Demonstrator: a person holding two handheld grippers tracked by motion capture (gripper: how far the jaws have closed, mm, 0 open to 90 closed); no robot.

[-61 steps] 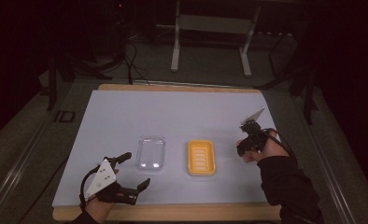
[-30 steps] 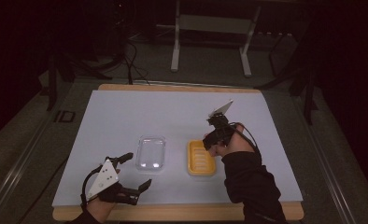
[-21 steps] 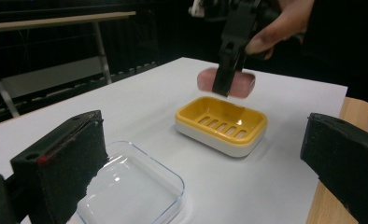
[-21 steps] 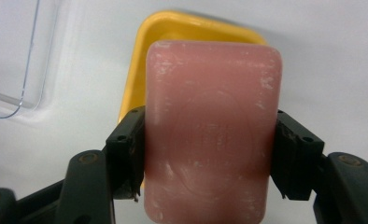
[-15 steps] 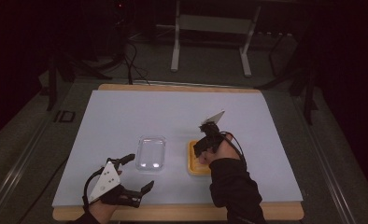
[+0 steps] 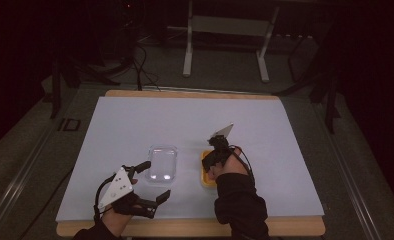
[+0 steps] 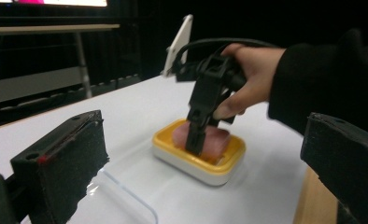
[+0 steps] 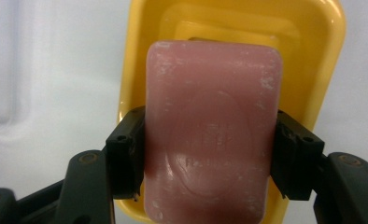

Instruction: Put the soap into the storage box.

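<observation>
A pink soap bar (image 8: 212,130) is clamped between the pads (image 8: 126,154) of my right gripper (image 8: 210,158), which is shut on its long sides. The bar hangs low over, or just into, a yellow soap dish (image 8: 229,28); whether it rests on the dish is unclear. In the high view the right gripper (image 6: 212,160) points down at the dish (image 6: 205,177) right of centre. The left gripper view shows the soap (image 7: 215,135) in the dish (image 7: 198,161). My left gripper (image 6: 155,180) stands open near the front edge, beside a clear plastic lid (image 6: 163,162).
A pale sheet covers the wooden table (image 6: 285,227). The clear lid (image 7: 126,196) lies flat just left of the dish. Behind the table, in the dark, stand a metal frame (image 6: 225,30) and cables on the floor.
My right gripper has come in from the right side of the table and sunk onto the yellow dish. The left gripper has stayed put.
</observation>
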